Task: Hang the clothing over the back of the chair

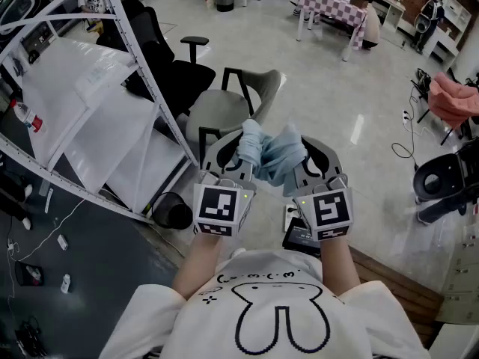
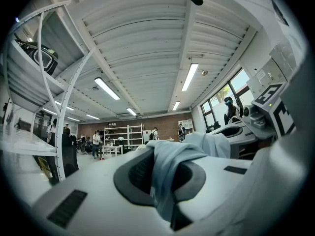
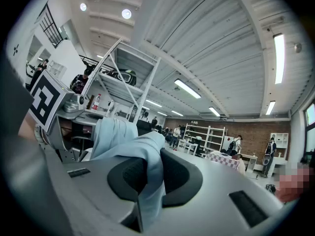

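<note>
Pale glossy floor is carrying a grey chair centrally, black office chair standing left, checkered table standing far.

A white rack stands left, a checkered table far back, perhaps pink cloth right.

Pale blue clothing, grey chair, pink-and-white checked tablecloth.

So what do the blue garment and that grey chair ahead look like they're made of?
The clothing looks like thin, soft, matt fabric, probably cotton: it bunches and creases loosely. The grey chair has a smooth matt seat and back, likely moulded plastic, though a fabric cover can't be ruled out.
</note>
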`<move>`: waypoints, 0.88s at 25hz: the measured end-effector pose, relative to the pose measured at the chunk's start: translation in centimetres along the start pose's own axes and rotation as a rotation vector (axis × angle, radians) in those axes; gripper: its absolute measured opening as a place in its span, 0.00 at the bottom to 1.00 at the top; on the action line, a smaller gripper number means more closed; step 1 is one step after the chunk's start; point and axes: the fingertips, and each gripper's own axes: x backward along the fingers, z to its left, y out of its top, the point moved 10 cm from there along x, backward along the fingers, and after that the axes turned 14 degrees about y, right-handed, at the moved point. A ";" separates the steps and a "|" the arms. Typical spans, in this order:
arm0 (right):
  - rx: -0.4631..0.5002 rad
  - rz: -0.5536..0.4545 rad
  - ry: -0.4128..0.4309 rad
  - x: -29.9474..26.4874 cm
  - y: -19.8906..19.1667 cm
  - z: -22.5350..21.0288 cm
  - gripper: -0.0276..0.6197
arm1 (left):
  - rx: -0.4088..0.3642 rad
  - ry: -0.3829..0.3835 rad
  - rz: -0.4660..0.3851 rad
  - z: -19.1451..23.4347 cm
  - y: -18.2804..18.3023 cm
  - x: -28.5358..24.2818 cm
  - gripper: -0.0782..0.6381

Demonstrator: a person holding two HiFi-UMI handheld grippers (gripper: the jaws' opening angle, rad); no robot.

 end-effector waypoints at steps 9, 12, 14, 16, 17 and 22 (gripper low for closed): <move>0.001 0.024 -0.031 -2.8 0.5 3.3 0.11 | 0.008 -0.029 -0.008 4.3 -0.8 1.0 0.15; 0.018 0.036 -0.055 -3.1 0.5 3.8 0.11 | 0.036 -0.032 -0.008 5.3 -1.3 0.8 0.15; 0.032 0.056 -0.064 -3.3 0.6 3.9 0.11 | 0.046 -0.042 -0.005 5.8 -1.6 0.5 0.15; 0.041 0.074 -0.076 -3.6 0.6 3.7 0.11 | 0.047 -0.054 -0.004 6.2 -2.0 0.3 0.15; 0.042 0.080 -0.083 -3.8 0.6 3.4 0.11 | 0.049 -0.056 -0.004 6.5 -2.2 0.0 0.15; 0.047 0.099 -0.101 -5.1 0.5 1.6 0.11 | 0.080 -0.034 0.007 8.3 -2.8 -2.1 0.15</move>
